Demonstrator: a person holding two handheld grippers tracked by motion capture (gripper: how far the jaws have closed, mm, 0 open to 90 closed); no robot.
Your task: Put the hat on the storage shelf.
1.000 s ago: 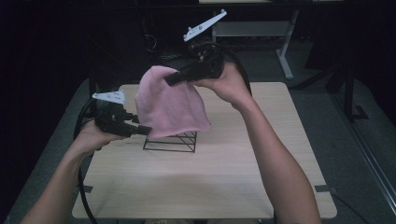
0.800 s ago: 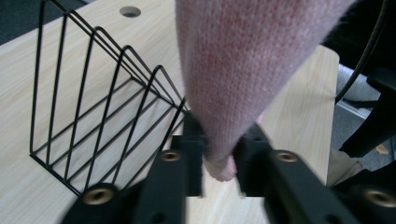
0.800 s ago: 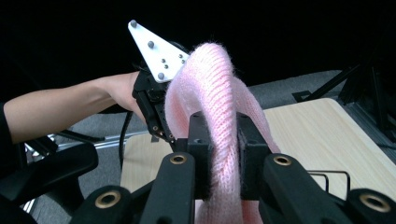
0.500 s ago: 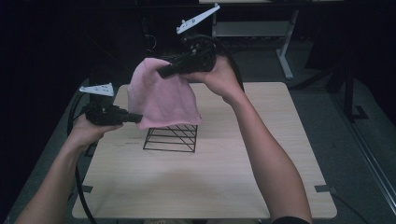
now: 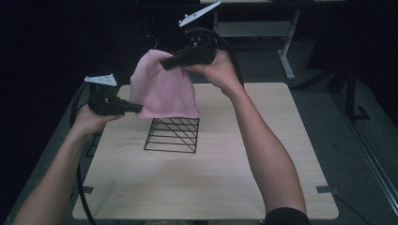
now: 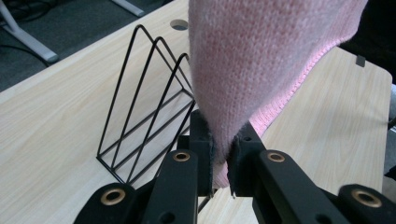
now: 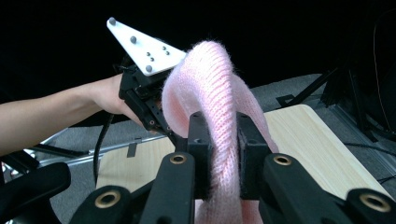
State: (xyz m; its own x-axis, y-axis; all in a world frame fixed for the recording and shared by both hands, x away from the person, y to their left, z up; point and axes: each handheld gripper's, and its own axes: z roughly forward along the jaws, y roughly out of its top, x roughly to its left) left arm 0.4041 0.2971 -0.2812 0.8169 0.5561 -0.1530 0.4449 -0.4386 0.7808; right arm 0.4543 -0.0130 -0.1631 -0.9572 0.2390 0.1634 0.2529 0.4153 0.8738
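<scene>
Apparently both grippers (image 6: 223, 161) (image 7: 218, 140) pinch pink cloth (image 5: 163, 89).

Dim room, grey floor (image 5: 324, 108), light wooden table (image 5: 225, 187).

My table (image 5: 225, 187) of pale wood, a round hole (image 6: 179, 24) near its 11 o'clock corner, white desk legs (image 5: 286, 51) on grey floor (image 5: 328, 117) at 1 o'clock

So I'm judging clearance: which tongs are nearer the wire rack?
Left. The left tongs hold the pink cloth just beside the wire rack; the right tongs are well above it.
</scene>
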